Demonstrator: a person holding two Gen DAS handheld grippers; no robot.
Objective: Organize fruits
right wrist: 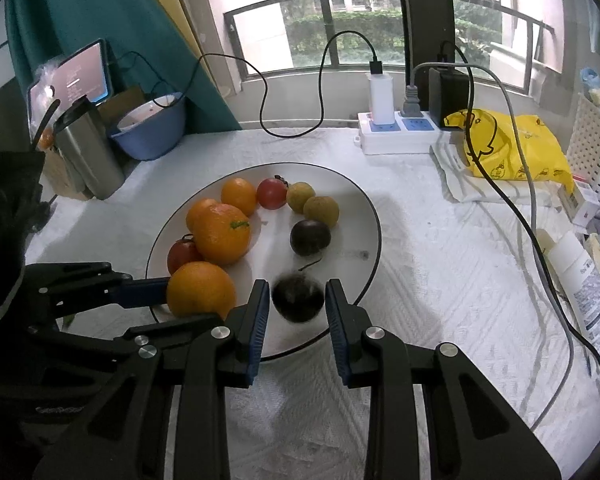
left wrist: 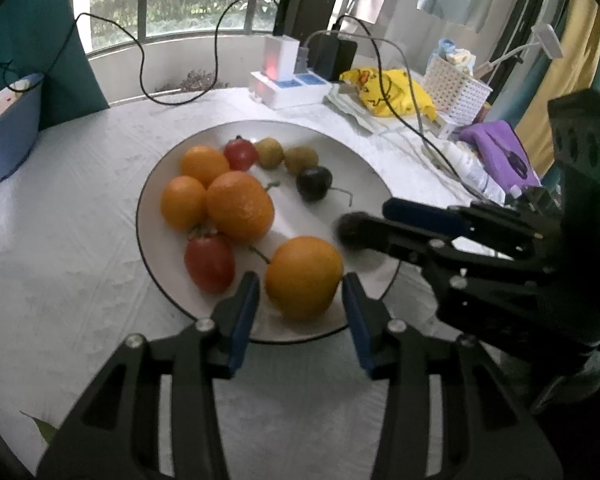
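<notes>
Right wrist view, four oranges (right wrist: 222,233), two tomatoes (right wrist: 272,193)

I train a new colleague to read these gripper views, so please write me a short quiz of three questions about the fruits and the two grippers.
1. How many oranges can you count?
2. True or false: the right gripper has its fingers shut on a red fruit.
3. What is between the fingers of the left gripper? A) an orange B) a green fruit C) a red fruit

Key: 1) four; 2) false, it holds a dark fruit; 3) A.
</notes>
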